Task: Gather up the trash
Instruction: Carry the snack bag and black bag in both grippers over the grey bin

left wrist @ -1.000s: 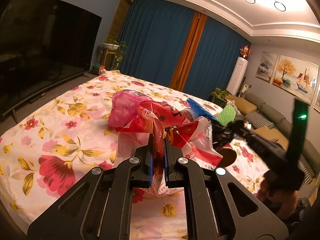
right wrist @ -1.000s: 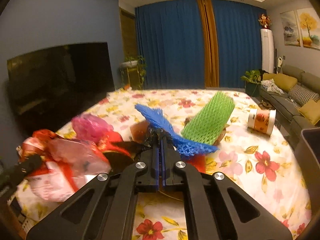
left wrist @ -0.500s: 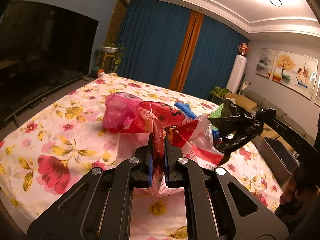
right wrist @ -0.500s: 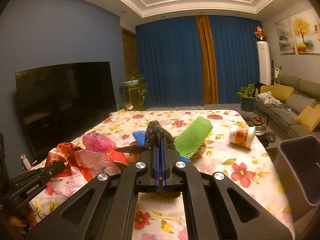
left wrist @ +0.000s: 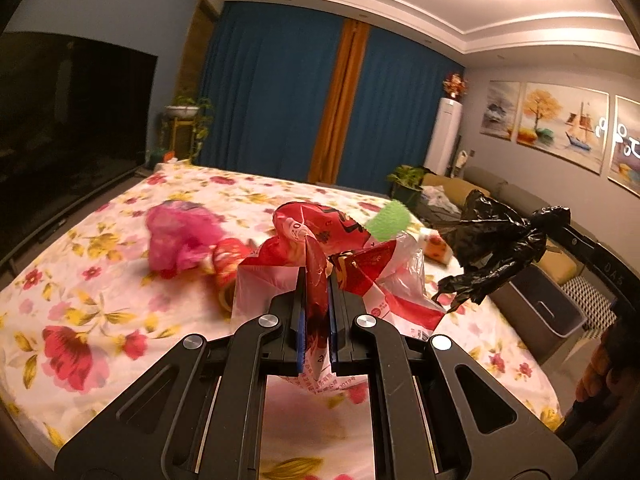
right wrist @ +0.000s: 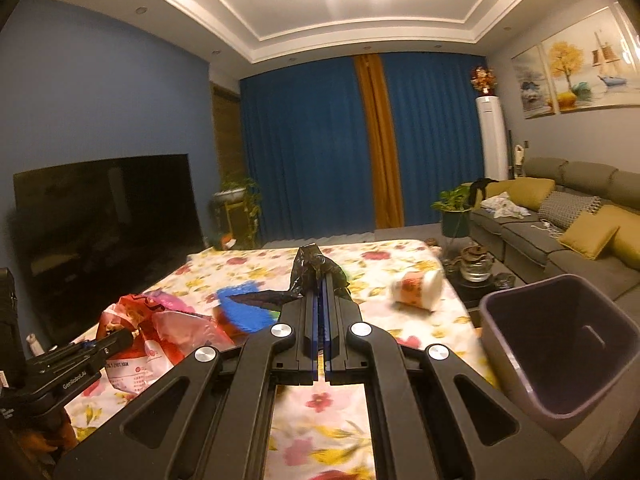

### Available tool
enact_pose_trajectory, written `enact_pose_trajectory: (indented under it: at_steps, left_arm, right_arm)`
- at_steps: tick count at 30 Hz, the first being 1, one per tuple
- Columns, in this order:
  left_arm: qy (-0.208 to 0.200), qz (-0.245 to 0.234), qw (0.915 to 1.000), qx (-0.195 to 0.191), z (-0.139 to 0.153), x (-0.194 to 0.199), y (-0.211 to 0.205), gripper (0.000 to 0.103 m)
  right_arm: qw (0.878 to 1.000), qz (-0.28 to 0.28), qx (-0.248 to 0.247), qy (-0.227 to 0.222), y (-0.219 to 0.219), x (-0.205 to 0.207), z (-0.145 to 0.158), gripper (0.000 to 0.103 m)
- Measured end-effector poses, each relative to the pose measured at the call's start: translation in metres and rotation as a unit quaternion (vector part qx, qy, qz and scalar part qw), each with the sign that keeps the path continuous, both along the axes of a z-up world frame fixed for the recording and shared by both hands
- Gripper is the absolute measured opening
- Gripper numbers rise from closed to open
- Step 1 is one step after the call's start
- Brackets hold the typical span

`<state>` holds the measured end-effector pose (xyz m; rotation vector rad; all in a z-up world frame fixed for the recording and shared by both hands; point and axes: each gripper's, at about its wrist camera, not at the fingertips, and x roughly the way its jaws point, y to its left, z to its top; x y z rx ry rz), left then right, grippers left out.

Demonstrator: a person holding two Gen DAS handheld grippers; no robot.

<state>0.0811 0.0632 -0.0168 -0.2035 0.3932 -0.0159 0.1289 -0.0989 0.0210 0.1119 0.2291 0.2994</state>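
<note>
My left gripper (left wrist: 316, 280) is shut on a red and white plastic bag (left wrist: 348, 264), held above the flowered tablecloth (left wrist: 80, 312). My right gripper (right wrist: 322, 280) is shut on a crumpled black plastic bag (right wrist: 312, 266); that bag also hangs in the air at the right of the left wrist view (left wrist: 492, 248). A grey trash bin (right wrist: 560, 344) stands beside the table at the right, open side up; it also shows in the left wrist view (left wrist: 536, 308). The left gripper with its red bag shows in the right wrist view (right wrist: 120, 336).
On the table lie a pink bag (left wrist: 180, 236), a green foam net (left wrist: 388, 222), a blue foam net (right wrist: 244, 308) and a tipped paper cup (right wrist: 418, 290). A TV (right wrist: 104, 216) is at the left, a sofa (right wrist: 568, 216) at the right.
My right gripper has lifted the black bag up off the table and swung toward the bin. My left gripper has risen a little with the red bag.
</note>
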Motion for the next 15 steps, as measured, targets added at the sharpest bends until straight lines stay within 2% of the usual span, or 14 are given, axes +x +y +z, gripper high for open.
enact_pose_trajectory:
  at_steps: [8,15]
  left_arm:
    - [-0.009,-0.054,0.9983,0.017,0.008,0.018,-0.051,0.007]
    - [-0.023,-0.120,0.9919,0.036,0.017,0.036,-0.112,0.007]
  right_arm:
    - [0.998,-0.053,0.000,-0.014,-0.049,-0.011,0.006,0.003]
    - [0.994,-0.108,-0.002,-0.020,-0.095,-0.015,0.007,0.003]
